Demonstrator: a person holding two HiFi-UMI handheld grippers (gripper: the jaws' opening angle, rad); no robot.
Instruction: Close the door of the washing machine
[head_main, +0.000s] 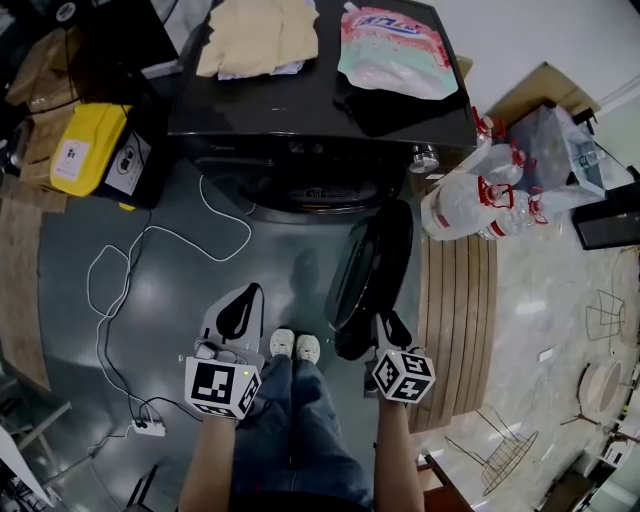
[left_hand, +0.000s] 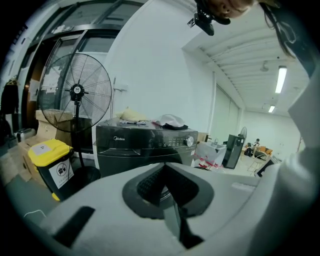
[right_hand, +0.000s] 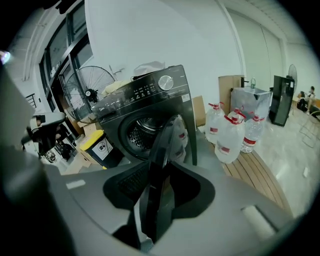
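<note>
While ajar, glossy round door (right_hand: 161, 145) between right gripper's (right_hand: 159, 172) ribbed fingers (right_hand: 130, 183)

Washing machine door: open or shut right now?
Open. The door stands swung out from the washing machine, the drum shows behind it, and the right gripper grips its edge.

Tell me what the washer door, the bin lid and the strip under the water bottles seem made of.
Door: dark glossy plastic rim, probably around tinted glass; it reflects light.
Bin lid: matte yellow plastic, likely moulded.
Strip: wood or wood-look slats, by the parallel brown boards.
</note>
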